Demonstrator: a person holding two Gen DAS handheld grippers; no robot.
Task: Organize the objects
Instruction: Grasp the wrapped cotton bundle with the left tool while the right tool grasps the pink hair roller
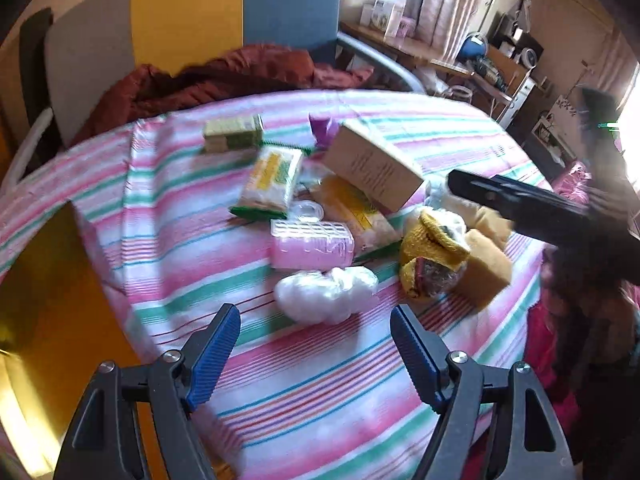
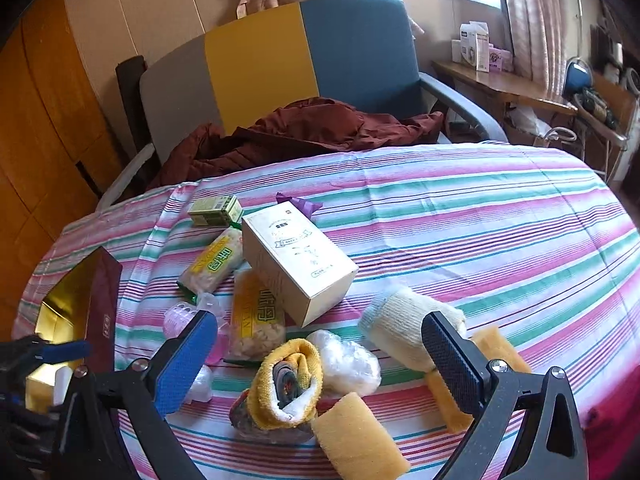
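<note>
While both grippers gape empty, yellow sock (image 2: 290, 384) lies beside sponge (image 2: 358, 434).

Home living room: armchair (image 2: 304, 64), curtains (image 2: 532, 20), striped tablecloth (image 2: 480, 216).

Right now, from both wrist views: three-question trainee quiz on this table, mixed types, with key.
1. True or false: the left gripper is shut on the white plastic bag.
2. Multiple choice: the cream box leans on: A) a yellow-labelled snack packet, B) a yellow sponge, C) the small green box.
3. Fill in: the rolled yellow sock lies between the fingers of the ____ gripper.

Key: 1 false, its jaws are open and empty, short of the bag. 2 A. 3 right.
</note>
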